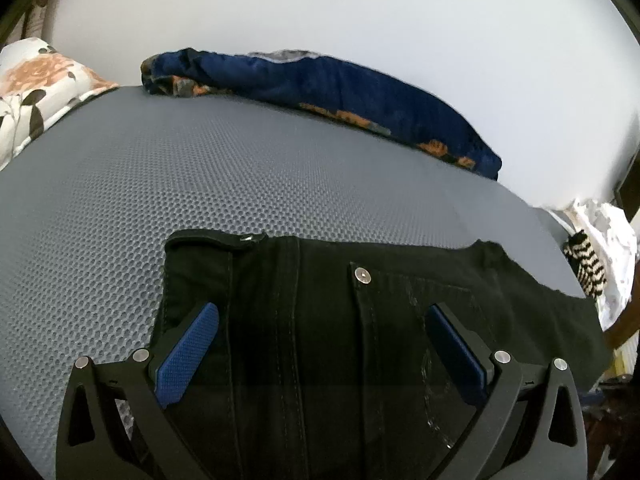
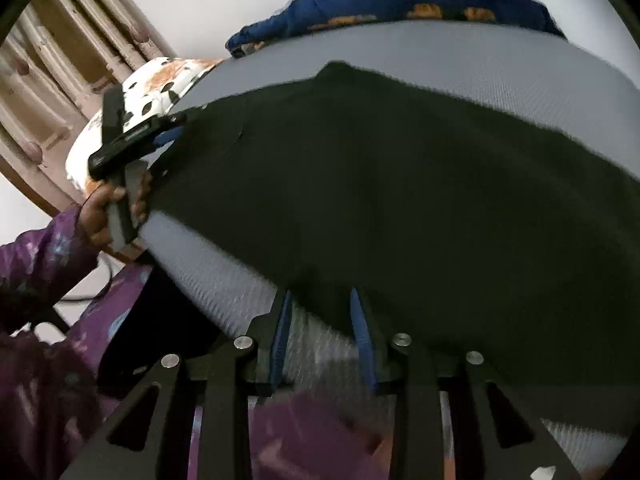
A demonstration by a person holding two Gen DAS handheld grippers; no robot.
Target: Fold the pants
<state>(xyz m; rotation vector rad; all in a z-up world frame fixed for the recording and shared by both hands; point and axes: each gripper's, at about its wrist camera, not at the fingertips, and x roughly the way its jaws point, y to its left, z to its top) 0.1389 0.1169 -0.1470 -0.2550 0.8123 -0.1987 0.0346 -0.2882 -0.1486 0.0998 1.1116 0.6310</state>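
The black denim pants (image 1: 360, 320) lie spread flat on the grey honeycomb-textured mat (image 1: 160, 200), waistband end and a riveted pocket right under my left hand-held gripper (image 1: 320, 316). Its blue pads (image 1: 188, 356) stand wide apart above the cloth, pinching nothing. In the right wrist view my left hand (image 2: 108, 208) holds that tool at the pants' far edge, purple patterned sleeve (image 2: 48, 248) behind it. My right hand-held gripper (image 2: 322, 312) sits at the near hem of the pants, jaws parted a little, mat showing between the blue pads; the picture is blurred there, and the pads press on no cloth. At the mat's far edge lies a dark blue bundle with orange print (image 1: 340, 88), and a white floral cushion (image 1: 32, 88) sits off to the left.
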